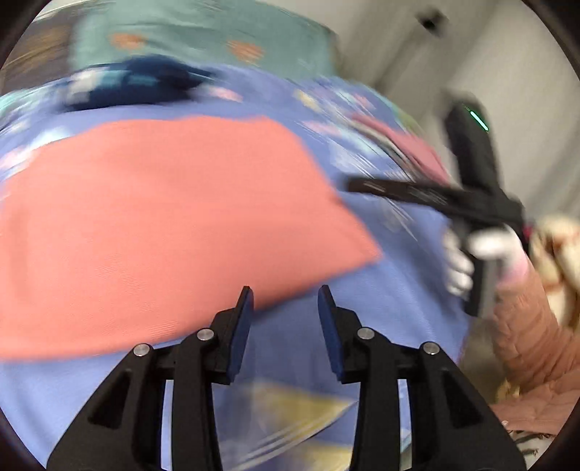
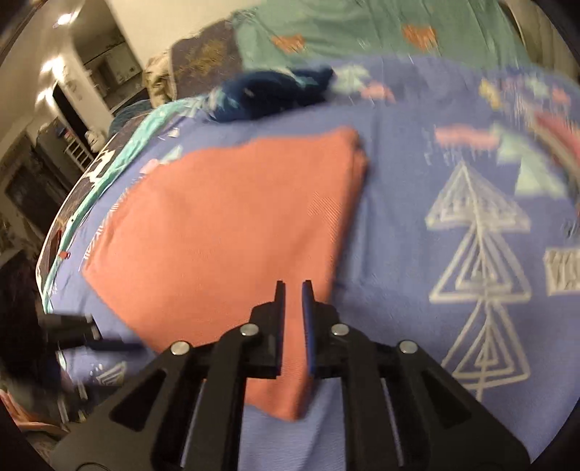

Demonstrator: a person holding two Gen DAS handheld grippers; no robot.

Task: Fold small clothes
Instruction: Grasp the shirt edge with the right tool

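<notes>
A salmon-coloured garment (image 1: 163, 224) lies folded flat on the blue patterned bedspread (image 1: 409, 290). My left gripper (image 1: 284, 295) hovers over the garment's near edge, open, with nothing between its blue pads. To the right, a white-gloved hand with a pink sleeve holds my right gripper (image 1: 353, 185) above the bedspread, beside the garment's right corner. In the right wrist view the same garment (image 2: 224, 235) has its folded edge on the right. There my right gripper (image 2: 293, 286) hangs over the garment's near corner, its jaws a narrow slit apart and gripping nothing.
A dark blue garment (image 2: 275, 90) sits bunched at the back of the bed, in front of a teal blanket (image 2: 362, 29) with orange motifs. A pink cloth (image 1: 409, 145) lies at the far right. The bed's left edge (image 2: 69, 224) drops off toward dim furniture.
</notes>
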